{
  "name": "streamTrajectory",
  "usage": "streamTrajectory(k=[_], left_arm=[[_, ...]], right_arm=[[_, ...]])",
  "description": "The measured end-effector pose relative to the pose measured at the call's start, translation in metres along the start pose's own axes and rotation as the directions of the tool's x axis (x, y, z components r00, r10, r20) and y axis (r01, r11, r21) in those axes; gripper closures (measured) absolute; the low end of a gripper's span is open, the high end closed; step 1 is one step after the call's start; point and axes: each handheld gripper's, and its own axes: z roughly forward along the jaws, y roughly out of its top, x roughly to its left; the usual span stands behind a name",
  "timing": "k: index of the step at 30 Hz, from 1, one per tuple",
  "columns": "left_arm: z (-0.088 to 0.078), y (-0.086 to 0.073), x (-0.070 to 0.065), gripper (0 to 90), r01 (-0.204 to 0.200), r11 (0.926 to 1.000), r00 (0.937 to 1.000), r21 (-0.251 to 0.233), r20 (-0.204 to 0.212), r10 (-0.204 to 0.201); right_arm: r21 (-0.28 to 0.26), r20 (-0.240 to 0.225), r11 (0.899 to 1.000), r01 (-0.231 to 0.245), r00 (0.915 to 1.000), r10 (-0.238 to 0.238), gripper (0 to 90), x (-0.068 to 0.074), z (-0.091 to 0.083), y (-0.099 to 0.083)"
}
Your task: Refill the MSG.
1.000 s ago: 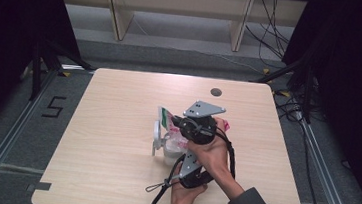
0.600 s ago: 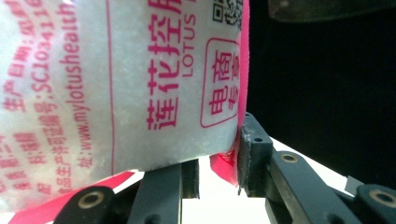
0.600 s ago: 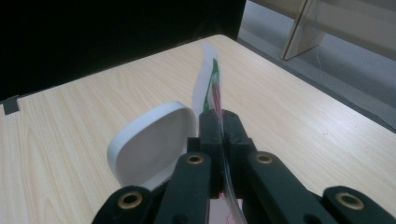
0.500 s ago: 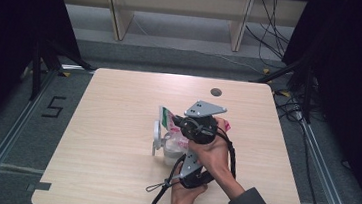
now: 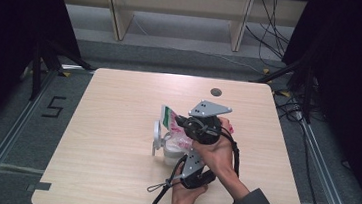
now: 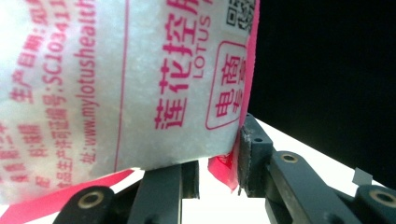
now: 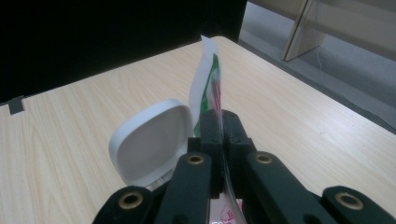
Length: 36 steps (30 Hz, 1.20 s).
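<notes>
Near the middle of the pale wooden table [image 5: 116, 126], a plastic bag [image 5: 175, 127] of white granules is held above a white container [image 5: 166, 151] with its hinged lid [image 5: 156, 132] standing open. The right tongs [image 5: 179, 123] are pressed together on the bag's thin top edge. The left tongs [image 5: 184, 155] pinch the bag's lower pink seam; hands and bag largely hide them from above. The container's inside is hard to make out. A dark round hole [image 5: 215, 92] lies well apart toward the far edge.
</notes>
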Motion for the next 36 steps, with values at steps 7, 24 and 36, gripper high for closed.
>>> streamTrajectory(k=[7,24,36], left_arm=[[0.002,-0.003,-0.001,72.4,-0.026,0.9993,0.9996,0.027,-0.007,0.026],[0.001,-0.009,-0.004,63.4,-0.034,0.9947,0.9993,0.098,-0.012,0.035],[0.002,-0.013,-0.002,51.9,-0.001,0.9899,0.9993,0.141,-0.036,0.007]], right_arm=[[-0.008,0.001,1.0,0.002,1.0,-0.002,90.0,-0.002,-0.013,-0.002],[-0.05,-0.009,0.999,-0.018,0.9998,0.017,90.0,-0.011,-0.047,-0.016],[-0.103,-0.02,0.99,-0.096,0.9954,0.094,90.0,-0.022,-0.059,-0.034]])
